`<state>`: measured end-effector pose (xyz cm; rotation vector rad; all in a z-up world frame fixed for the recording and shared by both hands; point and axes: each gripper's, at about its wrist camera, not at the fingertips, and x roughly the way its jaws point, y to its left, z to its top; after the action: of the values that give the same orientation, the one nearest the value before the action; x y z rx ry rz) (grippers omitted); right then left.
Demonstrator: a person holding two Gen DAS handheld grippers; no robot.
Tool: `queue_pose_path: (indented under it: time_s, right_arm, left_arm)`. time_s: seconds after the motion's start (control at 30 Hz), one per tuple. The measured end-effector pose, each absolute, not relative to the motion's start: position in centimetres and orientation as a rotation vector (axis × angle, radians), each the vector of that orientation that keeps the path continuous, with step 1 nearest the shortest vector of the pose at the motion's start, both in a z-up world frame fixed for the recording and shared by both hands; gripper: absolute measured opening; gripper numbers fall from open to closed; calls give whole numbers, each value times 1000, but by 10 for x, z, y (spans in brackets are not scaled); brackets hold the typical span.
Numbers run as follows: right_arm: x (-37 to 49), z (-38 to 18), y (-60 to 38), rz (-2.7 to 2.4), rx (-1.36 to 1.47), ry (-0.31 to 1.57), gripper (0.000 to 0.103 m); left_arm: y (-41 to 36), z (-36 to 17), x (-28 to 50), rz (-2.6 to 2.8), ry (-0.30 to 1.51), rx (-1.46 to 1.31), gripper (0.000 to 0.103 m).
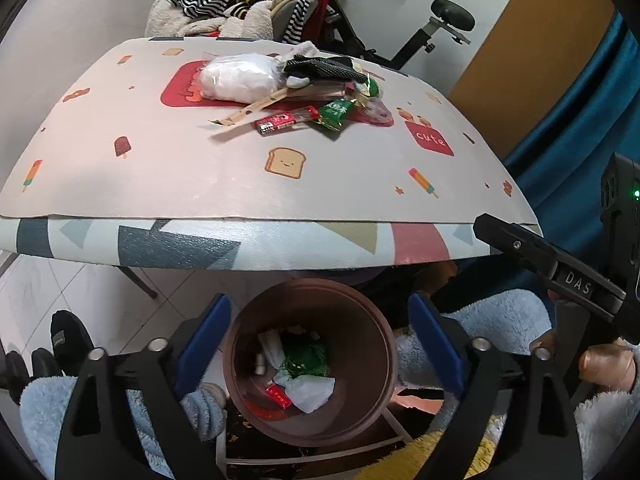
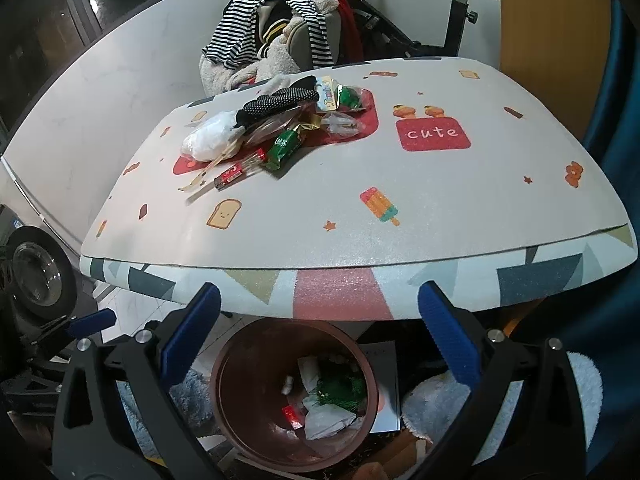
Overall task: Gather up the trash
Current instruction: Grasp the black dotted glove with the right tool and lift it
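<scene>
Two grippers hang over the brown bin (image 1: 310,364) below the near table edge, and both have their blue pads spread wide with nothing between them. So the left gripper (image 1: 320,340) is released, and the right gripper (image 2: 320,336) is the same, empty and open.

Inside the bin there's already some trash: a crumpled white wrapper (image 1: 310,394), a small red packet (image 1: 279,397) and something green and shiny (image 1: 306,358). Bin stands upright, mouth up toward the cameras.

Rest of the trash is still piled on the table (image 2: 400,208), toward its far side. A long red stick packet (image 1: 285,119) lies flat, its long axis running roughly left-right in the left wrist view, one end tilted slightly nearer. A green wrapper (image 1: 335,113) sits just beside its right end, touching or nearly. Behind them are a white plastic bag (image 1: 240,78) and a black dotted sock-like thing (image 1: 322,69) resting partly on it. A thin paper chopstick sleeve (image 1: 250,111) runs diagonally under the pile, its near end pointing down-left.
</scene>
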<state>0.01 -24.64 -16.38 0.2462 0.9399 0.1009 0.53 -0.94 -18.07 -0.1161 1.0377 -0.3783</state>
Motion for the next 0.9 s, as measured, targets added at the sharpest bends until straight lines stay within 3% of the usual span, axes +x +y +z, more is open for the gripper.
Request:
queue_pose_path:
  time_s: [0.07,0.43,0.9]
  right_arm:
    - [2,-165,-247,104,246,943,97]
    - [33,-164,-248,154,263,899,97]
    - [183,-148,-220,192,143,843,97]
  left_arm:
    - [-7,-180,6,-376,1025,-125,97]
    - [19,-175,22,-258,926,-153,97]
    - [80,-169,46,-39,860,-257,97]
